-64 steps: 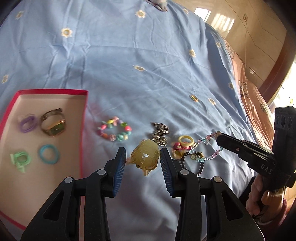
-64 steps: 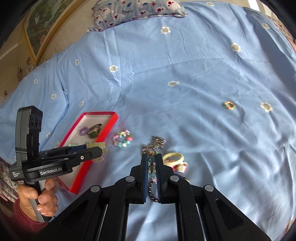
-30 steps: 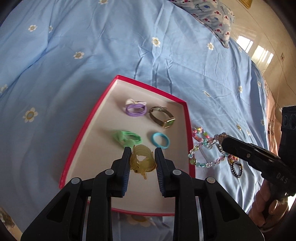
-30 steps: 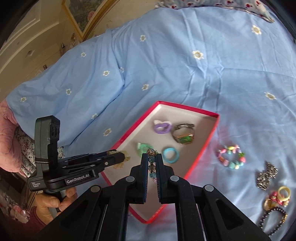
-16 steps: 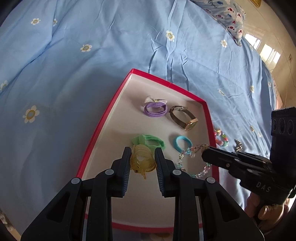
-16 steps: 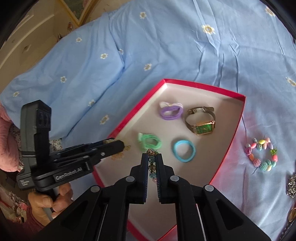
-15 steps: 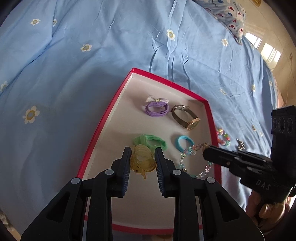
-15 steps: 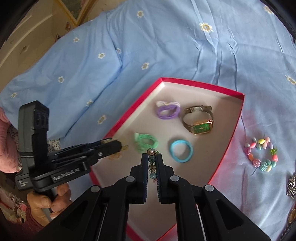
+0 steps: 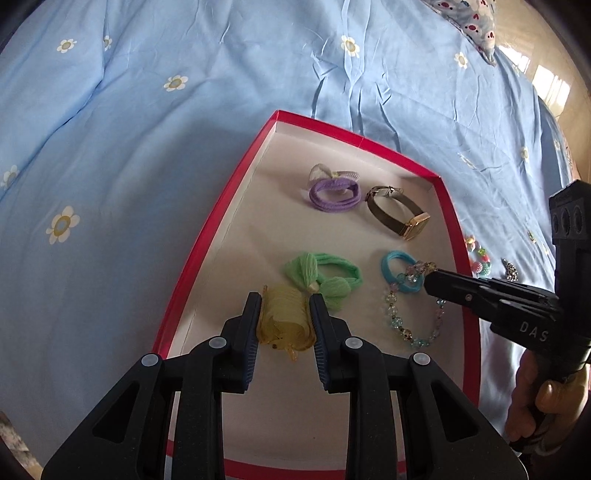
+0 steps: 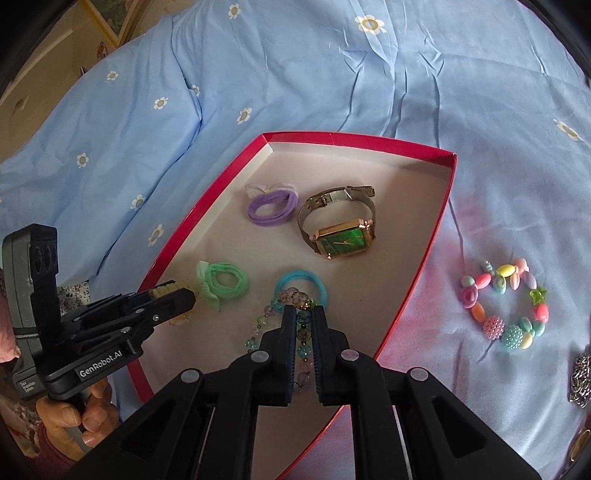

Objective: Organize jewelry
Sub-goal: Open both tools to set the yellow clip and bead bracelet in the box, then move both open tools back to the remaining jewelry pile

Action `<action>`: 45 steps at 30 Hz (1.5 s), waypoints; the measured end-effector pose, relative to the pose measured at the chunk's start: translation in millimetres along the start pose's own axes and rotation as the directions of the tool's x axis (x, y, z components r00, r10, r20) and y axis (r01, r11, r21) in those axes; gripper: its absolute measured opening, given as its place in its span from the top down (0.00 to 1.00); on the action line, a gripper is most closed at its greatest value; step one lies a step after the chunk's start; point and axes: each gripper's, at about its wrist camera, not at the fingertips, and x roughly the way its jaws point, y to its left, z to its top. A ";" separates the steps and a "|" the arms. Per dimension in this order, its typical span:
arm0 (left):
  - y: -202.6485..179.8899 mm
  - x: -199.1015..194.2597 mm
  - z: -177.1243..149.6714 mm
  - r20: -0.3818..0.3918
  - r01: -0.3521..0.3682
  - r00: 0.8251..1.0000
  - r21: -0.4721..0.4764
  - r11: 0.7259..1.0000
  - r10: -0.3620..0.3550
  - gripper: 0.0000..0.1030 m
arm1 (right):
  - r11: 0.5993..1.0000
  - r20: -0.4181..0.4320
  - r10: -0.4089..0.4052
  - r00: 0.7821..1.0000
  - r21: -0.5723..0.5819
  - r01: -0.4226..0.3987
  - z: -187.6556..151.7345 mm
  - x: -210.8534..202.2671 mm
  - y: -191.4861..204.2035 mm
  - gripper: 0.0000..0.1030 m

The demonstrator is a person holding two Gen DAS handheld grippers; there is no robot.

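Note:
A red-rimmed tray (image 9: 218,218) (image 10: 207,206) lies on the blue bedspread. My left gripper (image 9: 285,299) (image 10: 184,293) is shut on a translucent yellow hair claw (image 9: 284,319), low over the tray's near left part. My right gripper (image 10: 303,310) (image 9: 430,277) is shut on a clear glass bead bracelet (image 9: 413,317) (image 10: 291,299), whose loop hangs down onto the tray floor beside the blue hair tie (image 9: 397,273) (image 10: 301,284). A green hair tie (image 9: 321,277) (image 10: 223,282), a purple one (image 9: 334,192) (image 10: 271,206) and a gold watch (image 9: 399,216) (image 10: 341,225) also lie in the tray.
Right of the tray on the bedspread (image 10: 332,74) lies a pastel bead bracelet (image 10: 506,306) (image 9: 478,256) and a silver chain piece (image 10: 581,376) (image 9: 509,269). A person's hand (image 10: 74,410) (image 9: 539,391) holds each gripper handle. A patterned pillow (image 9: 469,18) lies far back.
Both grippers sank lower over the tray. The right one carried the bead bracelet in from the tray's right edge, so its loop now rests inside beside the blue hair tie.

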 end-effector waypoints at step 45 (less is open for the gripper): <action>-59.2 -60.5 -22.8 0.054 0.071 0.996 0.012 0.997 -0.071 0.44 | 0.997 0.146 -0.053 0.988 0.054 0.046 -63.8 -120.8 -27.2 0.54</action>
